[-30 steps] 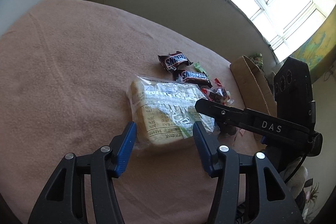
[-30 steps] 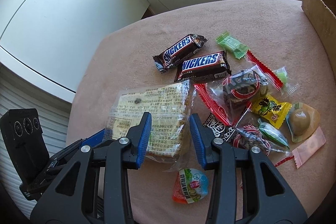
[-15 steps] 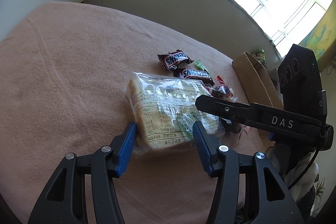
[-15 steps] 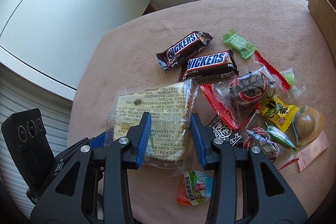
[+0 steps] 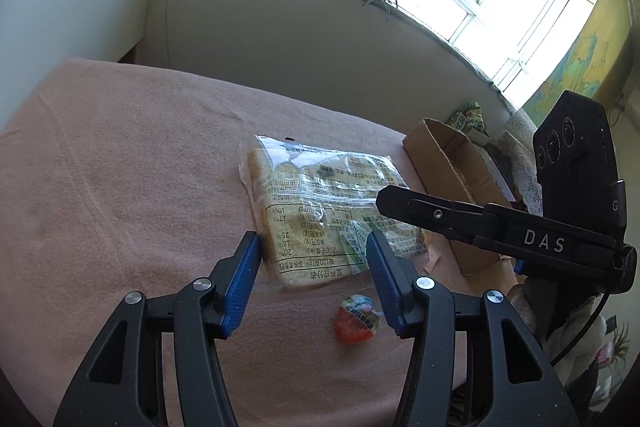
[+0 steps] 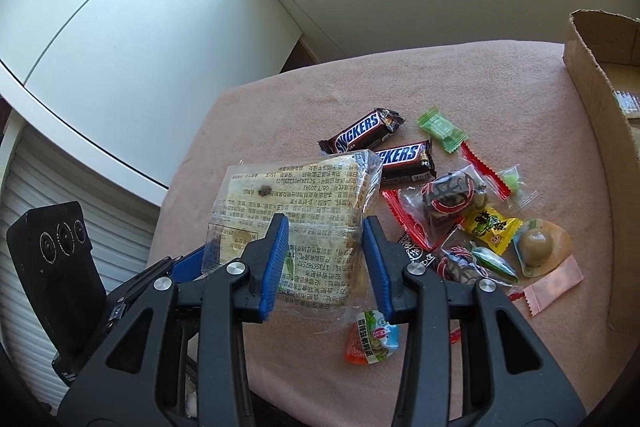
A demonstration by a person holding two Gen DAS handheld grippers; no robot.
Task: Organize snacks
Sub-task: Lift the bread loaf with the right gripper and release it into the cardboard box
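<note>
Both grippers clamp the same thing: a clear plastic packet of pale sliced bread with printed labels (image 6: 296, 211). The left gripper (image 5: 314, 277) pinches one end between its blue pads, and the right gripper (image 6: 326, 263) grips the packet from the other side. The packet appears to hang just above the pink fleece cloth (image 5: 120, 167), clear of the other snacks.

The sorting looks barely begun. Two brown Snickers bars (image 6: 362, 133), a green wrapped sweet (image 6: 440, 129), a cluster of small red, yellow and clear candy packets (image 6: 472, 219) and an orange-and-white jelly cup (image 6: 372, 341) lie loose on the cloth. The open brown cardboard box (image 6: 592, 99) stands at the cloth's edge; its inside is mostly hidden. I judge the bread goes there first, then everything else.
</note>
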